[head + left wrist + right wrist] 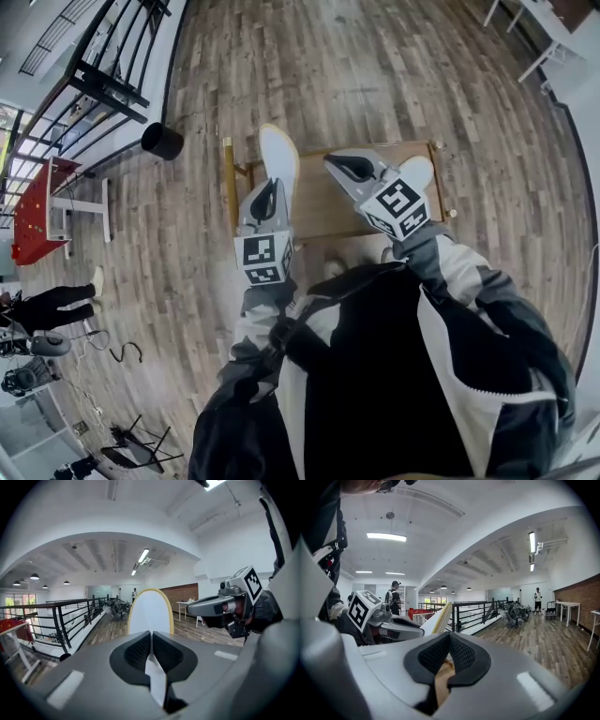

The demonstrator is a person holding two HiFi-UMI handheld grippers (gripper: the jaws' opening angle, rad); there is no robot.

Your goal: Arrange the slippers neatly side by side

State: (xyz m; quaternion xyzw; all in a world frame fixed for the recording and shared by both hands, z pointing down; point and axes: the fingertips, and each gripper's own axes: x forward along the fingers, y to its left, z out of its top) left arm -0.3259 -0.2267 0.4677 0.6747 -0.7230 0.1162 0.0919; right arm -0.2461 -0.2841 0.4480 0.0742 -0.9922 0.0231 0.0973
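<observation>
My left gripper (266, 201) (151, 638) is shut on a white slipper with a yellow rim (279, 155) (149, 612) and holds it upright above the left part of a low wooden table (328, 206). This slipper shows edge-on in the right gripper view (439, 617), beside the left gripper (421, 627). A second white slipper (417, 172) lies at the table's right end, partly hidden behind my right gripper (351, 168) (449, 641). That gripper hangs over the table with its jaws shut and nothing clearly held. It appears at the right of the left gripper view (191, 607).
A black round bin (161, 141) stands on the wood floor left of the table. A black railing (103, 84) runs along the far left, with a red table (37, 211) beyond it. A person (56, 305) stands at the left edge.
</observation>
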